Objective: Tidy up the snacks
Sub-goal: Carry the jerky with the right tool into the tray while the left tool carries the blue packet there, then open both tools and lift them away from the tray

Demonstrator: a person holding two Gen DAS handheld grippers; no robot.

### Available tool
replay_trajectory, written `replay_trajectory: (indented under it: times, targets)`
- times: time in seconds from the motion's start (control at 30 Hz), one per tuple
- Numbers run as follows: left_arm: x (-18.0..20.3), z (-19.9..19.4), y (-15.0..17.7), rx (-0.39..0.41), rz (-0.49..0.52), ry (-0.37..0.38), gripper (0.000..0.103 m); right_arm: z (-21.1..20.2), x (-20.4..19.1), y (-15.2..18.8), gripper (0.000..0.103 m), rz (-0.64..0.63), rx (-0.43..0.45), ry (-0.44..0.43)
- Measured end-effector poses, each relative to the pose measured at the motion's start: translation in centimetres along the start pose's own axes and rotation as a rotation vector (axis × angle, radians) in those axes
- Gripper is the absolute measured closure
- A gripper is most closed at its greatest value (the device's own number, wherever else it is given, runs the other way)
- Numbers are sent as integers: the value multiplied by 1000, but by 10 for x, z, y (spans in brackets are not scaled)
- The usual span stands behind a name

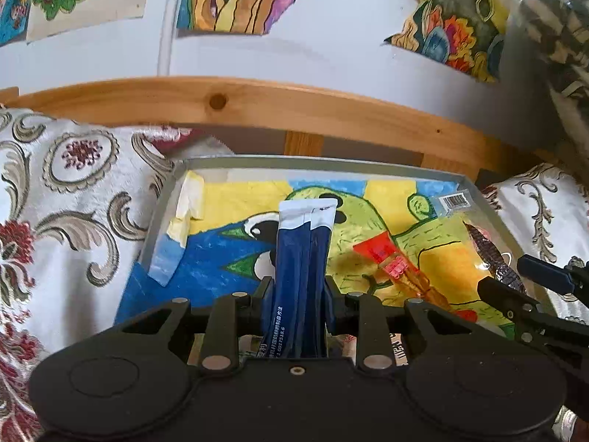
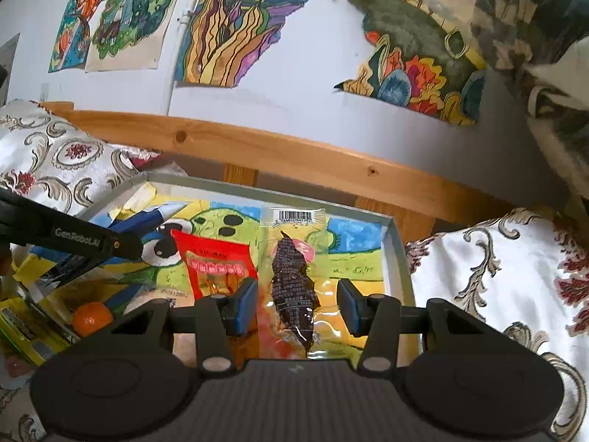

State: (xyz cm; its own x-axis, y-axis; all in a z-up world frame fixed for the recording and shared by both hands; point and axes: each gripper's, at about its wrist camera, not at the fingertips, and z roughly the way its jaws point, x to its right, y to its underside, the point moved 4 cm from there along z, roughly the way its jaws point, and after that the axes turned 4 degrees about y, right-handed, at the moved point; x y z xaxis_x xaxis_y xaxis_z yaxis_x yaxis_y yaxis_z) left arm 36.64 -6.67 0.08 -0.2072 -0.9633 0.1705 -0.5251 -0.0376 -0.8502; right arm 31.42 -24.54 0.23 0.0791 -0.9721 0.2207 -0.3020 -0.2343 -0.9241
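My left gripper (image 1: pixel 297 293) is shut on a dark blue stick sachet (image 1: pixel 303 258) with a white top, held upright above the grey tray (image 1: pixel 316 164) lined with a coloured drawing. In the right wrist view the same sachet (image 2: pixel 147 221) and left gripper (image 2: pixel 121 246) appear at the left. My right gripper (image 2: pixel 296 304) is open, its blue pads on either side of a clear packet holding a dark snack (image 2: pixel 294 280) that lies in the tray (image 2: pixel 399 254). A red snack packet (image 2: pixel 217 265) lies just left of it. Both packets also lie right of the sachet in the left wrist view: red packet (image 1: pixel 390 258), clear packet (image 1: pixel 482 243).
An orange (image 2: pixel 92 316) and yellow-green packaging (image 2: pixel 22 328) sit at the tray's near left. Floral fabric (image 1: pixel 55 199) surrounds the tray on both sides. A wooden rail (image 2: pixel 294 154) runs behind it, below a wall hung with drawings.
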Motion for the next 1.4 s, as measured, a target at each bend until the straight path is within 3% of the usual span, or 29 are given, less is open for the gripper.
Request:
replay_trajectory:
  times: [0.83, 1.03, 1.13, 1.23, 1.4]
  targets:
    - [-3, 20, 11, -49, -49, -17, 70, 19, -11, 7, 51, -31, -62, -36]
    - [-4, 9, 8, -37, -87, -22, 35, 15, -7, 4, 37, -17, -71, -8]
    - [-4, -2, 4, -25, -100, -21, 27, 3, -2, 0, 25, -1, -55, 12]
    - [-3, -20, -2, 4, -112, -19, 12, -16, 3, -8, 16, 13, -23, 23]
    - [1, -59, -8, 58, -116, -16, 3, -54, 10, -25, 4, 38, 37, 43]
